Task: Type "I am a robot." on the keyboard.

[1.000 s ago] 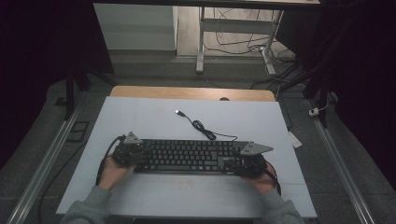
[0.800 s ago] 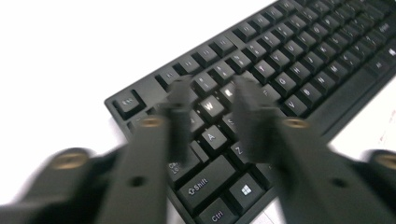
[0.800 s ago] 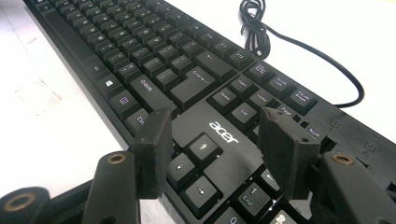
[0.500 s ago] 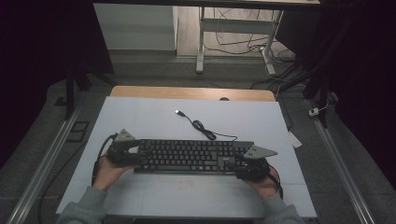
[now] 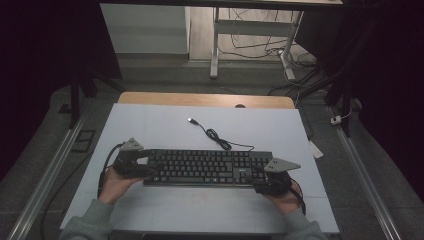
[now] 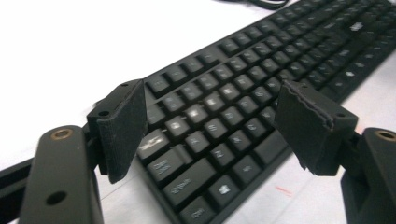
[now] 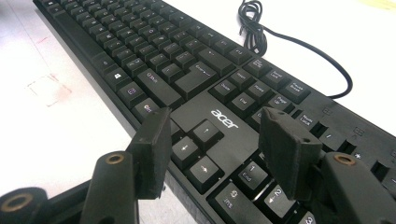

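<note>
Dim high view with dark surroundings, brighter claw views, glare on keys, blurred foreground

The worktop lies bare behind and in front of the keyboard, whose full width blocks the middle, while its coiled cable obstructs the area just behind its centre and the left tongs and right tongs occupy both ends.

Black claws; grey-green sleeves
</note>
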Demonstrator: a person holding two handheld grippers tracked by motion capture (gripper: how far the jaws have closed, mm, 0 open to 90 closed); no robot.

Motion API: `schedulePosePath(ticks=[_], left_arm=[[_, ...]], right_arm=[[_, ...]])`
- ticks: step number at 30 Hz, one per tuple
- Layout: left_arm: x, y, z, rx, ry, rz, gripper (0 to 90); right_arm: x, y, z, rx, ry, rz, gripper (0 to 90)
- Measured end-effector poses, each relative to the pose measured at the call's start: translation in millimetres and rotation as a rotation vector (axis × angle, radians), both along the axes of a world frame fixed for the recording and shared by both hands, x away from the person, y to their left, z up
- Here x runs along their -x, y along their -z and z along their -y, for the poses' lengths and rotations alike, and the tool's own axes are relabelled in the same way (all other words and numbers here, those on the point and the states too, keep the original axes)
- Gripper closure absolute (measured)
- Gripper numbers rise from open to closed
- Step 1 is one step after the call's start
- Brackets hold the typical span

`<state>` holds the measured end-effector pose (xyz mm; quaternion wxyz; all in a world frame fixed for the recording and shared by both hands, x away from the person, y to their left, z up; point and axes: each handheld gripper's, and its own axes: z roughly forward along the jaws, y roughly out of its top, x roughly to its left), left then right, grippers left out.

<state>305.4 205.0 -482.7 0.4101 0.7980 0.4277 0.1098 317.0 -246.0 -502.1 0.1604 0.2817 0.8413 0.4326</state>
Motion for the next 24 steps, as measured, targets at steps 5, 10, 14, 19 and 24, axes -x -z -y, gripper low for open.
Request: schedulePosePath(ticks=[5, 10, 14, 19, 24], left_arm=[[2.4, -2.4, 7.2, 0.035, 0.043, -0.01, 26.3], [5.8, -4.1, 17.3, 0.043, 0.079, -0.015, 28.6], [7.9, -6.4, 24.1, 0.049, 0.103, -0.009, 30.0], [10.5, -6.0, 32.4, 0.054, 0.112, 0.019, 35.0], [12.1, -4.7, 40.7, 0.049, 0.138, 0.031, 38.2]], right_arm=[[-0.8, 0.8, -2.1, 0.012, -0.014, 0.006, 44.3], [0.6, -0.1, -1.8, 0.015, -0.015, 0.011, 44.2], [0.6, -0.3, -1.2, 0.015, -0.015, 0.012, 44.0], [0.0, 0.1, -1.2, 0.019, -0.015, 0.009, 44.0], [-0.3, 0.2, -1.4, 0.019, -0.017, 0.009, 43.9]])
